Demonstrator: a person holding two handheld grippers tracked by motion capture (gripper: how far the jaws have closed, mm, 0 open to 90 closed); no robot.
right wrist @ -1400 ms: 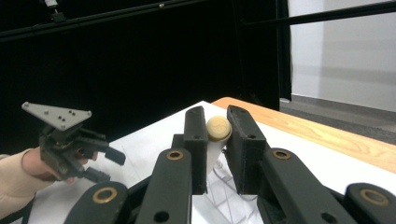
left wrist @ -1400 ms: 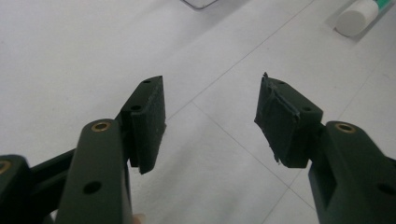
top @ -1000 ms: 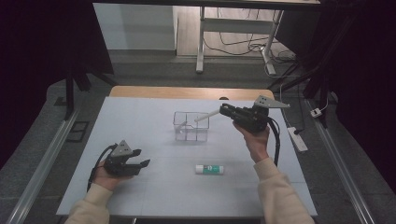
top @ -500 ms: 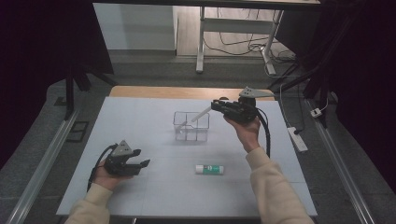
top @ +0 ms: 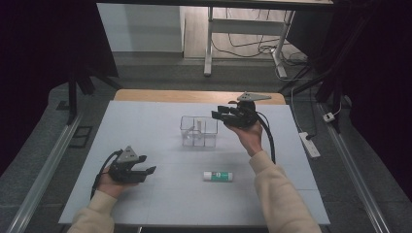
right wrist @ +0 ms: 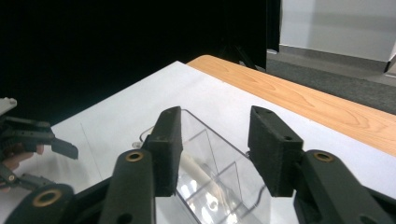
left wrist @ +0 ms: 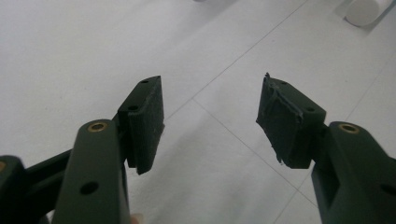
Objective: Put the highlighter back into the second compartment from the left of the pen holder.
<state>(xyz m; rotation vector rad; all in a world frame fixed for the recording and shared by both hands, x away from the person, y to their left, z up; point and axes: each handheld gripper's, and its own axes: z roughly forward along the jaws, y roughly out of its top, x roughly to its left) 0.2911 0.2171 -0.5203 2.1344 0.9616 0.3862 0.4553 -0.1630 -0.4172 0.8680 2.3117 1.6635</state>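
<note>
We held the right tool [top: 219, 115] above the clear plastic compartmented box [top: 198, 131], just off its two o'clock corner, the jaws pointing toward nine o'clock in the high view. Its jaws had just been opening and stood apart with nothing between the pads. In the right gripper view we looked between those jaws down onto the box, where a slim white stick-like item [right wrist: 198, 173] lay slanted inside one of its compartments; in the high view the same white piece [top: 199, 130] showed inside the box, though we could not tell which compartment held it. The box sat near the middle of the pale grey surface [top: 160, 121], toward its twelve o'clock edge.

Our left tool [top: 145, 172] rested low at about eight o'clock on the surface, well apart from the box, held in the left hand [top: 109, 183]. Its jaws were parted and empty, and the left gripper view showed bare surface between the two black pads [left wrist: 147, 121].

A white cylindrical tube with a green label [top: 217, 175] lay on its side at about five o'clock from the box, between our two forearms and touching neither tool. The right hand [top: 247, 137] carried its tool clear of the surface, a black cable [top: 268, 138] trailing back along the cream sleeve [top: 277, 194].
</note>
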